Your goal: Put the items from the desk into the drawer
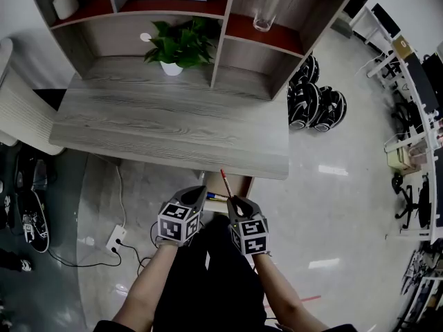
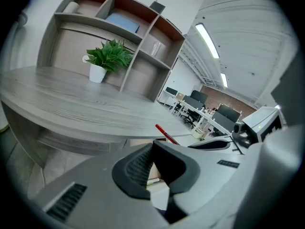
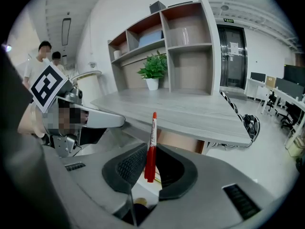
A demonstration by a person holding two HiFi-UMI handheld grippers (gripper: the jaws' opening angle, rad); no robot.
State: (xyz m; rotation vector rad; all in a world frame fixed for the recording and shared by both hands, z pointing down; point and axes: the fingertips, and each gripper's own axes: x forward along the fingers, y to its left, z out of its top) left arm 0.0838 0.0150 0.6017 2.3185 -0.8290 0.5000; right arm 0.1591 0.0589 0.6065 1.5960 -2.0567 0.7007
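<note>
**Bench.** The grey bench [image 1: 173, 123] fills the upper middle of the head view. A potted plant [image 1: 176, 47] stands at its rear, under the shelf unit [image 1: 228, 19]. No other loose item can be made out on its top.

**Drawer.** The drawer [image 1: 242, 184] stands open below the bench's front edge, at lower centre of the head view. A small blue-and-yellow thing [image 1: 216, 196], possibly another pen, lies inside it. It is too small to identify with certainty.

**Governing relation.** The drawer opening lies directly ahead of and beneath both claws, so the way in is forward and down. The right claw is the one carrying the load. The left claw sits just beside it, at the drawer's left side.

**Right claw.** The right claw [image 3: 152, 148] is narrowly parted and clamped on a red pen [image 3: 153, 128]. The pads grip the pen on its lower half.

**Left claw.** The left claw [image 2: 153, 146] has its tips drawn together with nothing between them. It touches nothing that can be seen.

**Pen.** The pen's long axis stands upright across the right claw's pads. Most of its length projects above them, toward the bench edge at upper centre of the right gripper view. In the head view its tip lies over the drawer opening.

**Assessment.**
- The pen is carried to the drawer but not yet released.
- Held upright, the pen may tip or catch the bench edge.
- Lowering it into the opening before parting the pads seems advisable.
</note>
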